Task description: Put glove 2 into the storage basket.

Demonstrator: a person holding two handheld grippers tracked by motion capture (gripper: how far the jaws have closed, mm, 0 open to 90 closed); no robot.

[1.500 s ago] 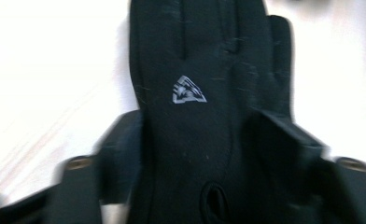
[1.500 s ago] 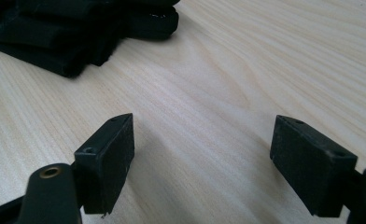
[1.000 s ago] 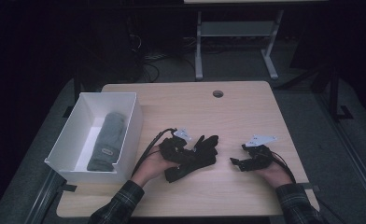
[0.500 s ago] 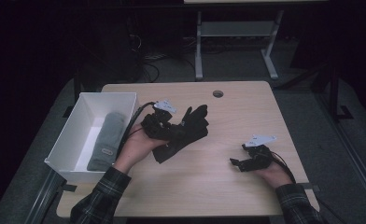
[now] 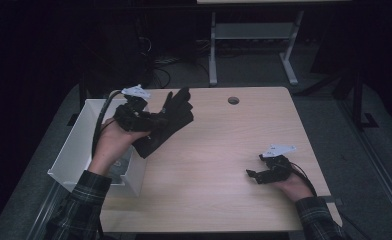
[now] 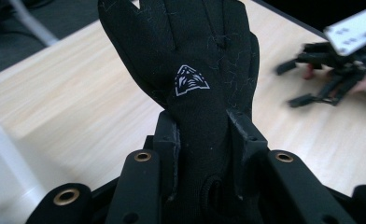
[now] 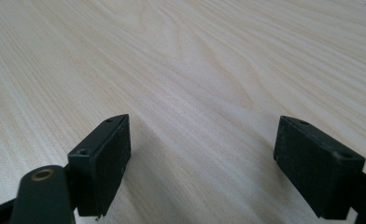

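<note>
1. Between my left jaws sits a black knitted-cloth glove [image 6: 204, 60], matt, faintly linty, with a smooth white printed emblem.
2. Below my right jaws, the pale wood-grain table top [image 7: 209, 56] looks smooth with a soft sheen.
3. My own jaw pads are matt black plastic, brass-coloured metal eyelets behind them.

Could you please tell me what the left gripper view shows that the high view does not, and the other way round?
The left gripper view alone shows the small white emblem on the black glove and the two pads pressing on its cuff. The high view alone shows the white box at the table's left edge, with a grey item inside, and both plaid sleeves. Both show the left gripper holding the glove above the table and the right gripper resting open on the wood.
</note>
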